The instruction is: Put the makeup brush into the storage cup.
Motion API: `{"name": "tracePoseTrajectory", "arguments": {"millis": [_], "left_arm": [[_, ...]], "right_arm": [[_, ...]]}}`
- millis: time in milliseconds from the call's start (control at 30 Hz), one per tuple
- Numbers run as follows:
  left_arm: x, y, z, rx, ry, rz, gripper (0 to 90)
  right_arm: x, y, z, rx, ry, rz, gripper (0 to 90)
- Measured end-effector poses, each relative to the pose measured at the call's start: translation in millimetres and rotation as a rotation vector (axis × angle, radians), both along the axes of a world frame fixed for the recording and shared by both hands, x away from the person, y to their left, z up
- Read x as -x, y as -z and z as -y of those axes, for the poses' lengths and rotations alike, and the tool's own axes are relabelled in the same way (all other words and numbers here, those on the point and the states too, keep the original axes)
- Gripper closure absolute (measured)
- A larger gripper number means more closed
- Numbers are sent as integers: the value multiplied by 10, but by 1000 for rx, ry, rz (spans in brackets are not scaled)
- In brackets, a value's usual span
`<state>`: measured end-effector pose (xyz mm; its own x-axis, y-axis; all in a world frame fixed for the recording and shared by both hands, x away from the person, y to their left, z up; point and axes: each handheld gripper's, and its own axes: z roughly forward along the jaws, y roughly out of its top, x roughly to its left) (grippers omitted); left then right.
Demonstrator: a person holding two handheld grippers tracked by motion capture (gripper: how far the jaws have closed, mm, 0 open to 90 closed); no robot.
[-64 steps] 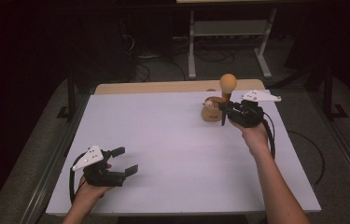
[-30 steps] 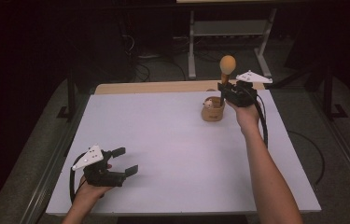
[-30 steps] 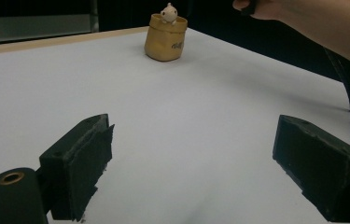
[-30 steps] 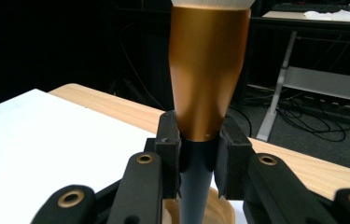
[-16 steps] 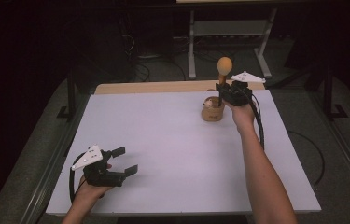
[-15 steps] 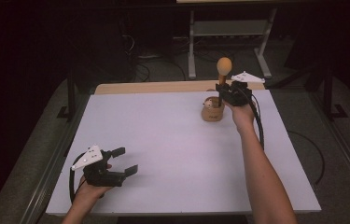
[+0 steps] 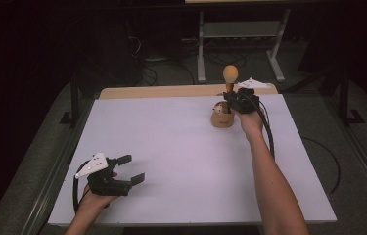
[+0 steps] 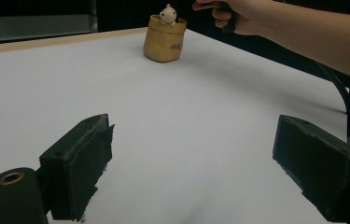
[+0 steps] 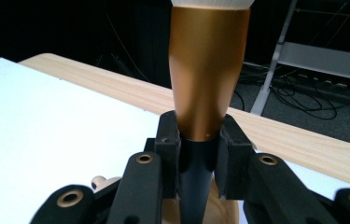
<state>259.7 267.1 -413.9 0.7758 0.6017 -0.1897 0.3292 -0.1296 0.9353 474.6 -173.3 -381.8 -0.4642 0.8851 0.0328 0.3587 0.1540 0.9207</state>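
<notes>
A tan pot [image 7: 221, 119] with a small figure [image 8: 167, 13] inside stands directly beneath my right gripper [image 7: 232, 98]. My jaws are clamped on the brush [image 9: 207, 84], held upright over the pot. My left gripper [image 7: 131, 169] rests well apart, jaws wide, holding nothing. The right gripper view shows the brush's copper ferrule.

White desk [image 7: 171, 147] top over a pale wooden edge [image 7: 171, 91] at the far side. Dark grey carpeted floor [image 7: 357, 161] all round, dim toward the back. Grey metal shelf stand [image 7: 242, 29] behind, on splayed feet. Tangled black cables [image 7: 159, 71] on the floor beside it. Black, unlit background beyond. Light mostly on the desk surface.
</notes>
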Motion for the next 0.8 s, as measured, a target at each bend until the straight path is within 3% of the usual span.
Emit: {"name": "tracePoseTrajectory", "arguments": {"millis": [167, 200, 433, 800], "left_arm": [[4, 0, 2, -1, 3, -3, 112], [5, -1, 1, -2, 3, -2, 112], [6, -2, 4, -8, 8, 3, 112], [10, -5, -1, -7, 3, 3, 112]], "right_arm": [[-13, 38, -35, 18, -8, -13, 718], [-16, 52, -46, 22, -5, -14, 623], [21, 2, -19, -22, -6, -17, 403], [177, -31, 51, -39, -26, -15, 290]]}}
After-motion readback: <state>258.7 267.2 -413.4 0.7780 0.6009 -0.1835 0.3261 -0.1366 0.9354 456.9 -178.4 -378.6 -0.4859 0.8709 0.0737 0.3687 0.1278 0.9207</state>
